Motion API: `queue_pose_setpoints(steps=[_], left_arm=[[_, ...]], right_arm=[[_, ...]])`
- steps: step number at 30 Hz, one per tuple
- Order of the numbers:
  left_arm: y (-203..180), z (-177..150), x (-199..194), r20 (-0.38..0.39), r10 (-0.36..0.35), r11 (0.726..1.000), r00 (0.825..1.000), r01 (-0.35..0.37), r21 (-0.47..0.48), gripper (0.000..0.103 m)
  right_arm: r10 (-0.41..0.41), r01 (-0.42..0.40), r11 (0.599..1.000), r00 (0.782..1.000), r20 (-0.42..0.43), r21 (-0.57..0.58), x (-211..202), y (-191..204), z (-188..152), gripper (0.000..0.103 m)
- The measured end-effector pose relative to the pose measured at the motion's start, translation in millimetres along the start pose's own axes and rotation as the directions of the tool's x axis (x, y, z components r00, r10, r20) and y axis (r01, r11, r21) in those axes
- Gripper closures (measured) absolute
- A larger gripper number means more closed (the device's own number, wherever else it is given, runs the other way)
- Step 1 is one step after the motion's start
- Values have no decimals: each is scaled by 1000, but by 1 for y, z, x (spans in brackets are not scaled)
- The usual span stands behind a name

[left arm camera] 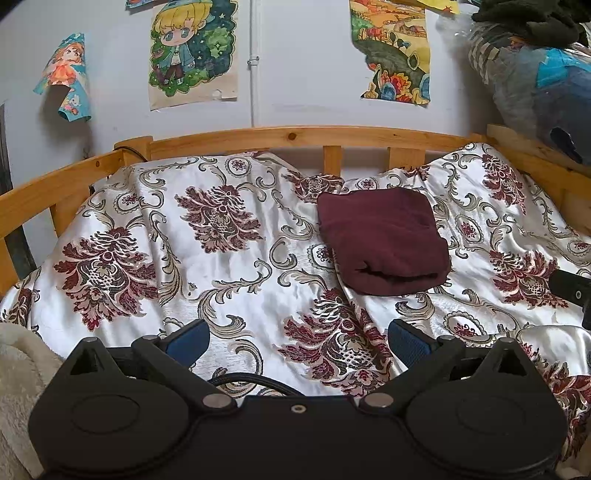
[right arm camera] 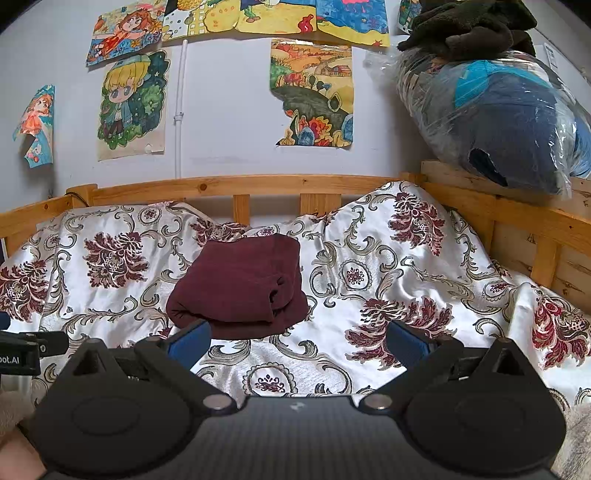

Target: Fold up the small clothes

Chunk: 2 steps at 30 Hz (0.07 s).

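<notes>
I see the maroon garment [right arm camera: 240, 284] lying folded into a squarish bundle on the patterned bedspread [right arm camera: 369, 266], toward the wooden rail. From my right hand-held gripper [right arm camera: 295, 343] it sits just ahead and slightly left, so I judge that one nearer; from my left hand-held gripper [left arm camera: 295, 343] it lies farther, ahead-right. Both are level above the bed, jaws spread wide, holding nothing.

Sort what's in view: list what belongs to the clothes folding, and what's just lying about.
Part of the job:
- maroon garment, folded on the bed
- left claw, open, empty
- right claw, open, empty
- floral bedspread, the work surface

Just lying about:
- drawings on the wall
- plastic-wrapped bundle on the bed frame
- dark cloth atop the bundle
- wooden bed rail
</notes>
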State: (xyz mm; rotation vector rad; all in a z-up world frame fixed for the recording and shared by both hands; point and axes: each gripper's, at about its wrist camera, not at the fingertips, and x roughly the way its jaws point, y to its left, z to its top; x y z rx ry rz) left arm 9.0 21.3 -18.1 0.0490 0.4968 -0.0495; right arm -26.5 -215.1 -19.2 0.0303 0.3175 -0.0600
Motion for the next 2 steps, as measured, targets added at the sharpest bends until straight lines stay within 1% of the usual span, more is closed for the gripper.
queue_pose_setpoints(steps=[2], left_arm=[[-1, 0, 0, -2, -1, 1000, 1000, 1, 1, 1]], right_arm=[[1, -1, 1000, 1000, -4, -1, 1, 0, -1, 0]])
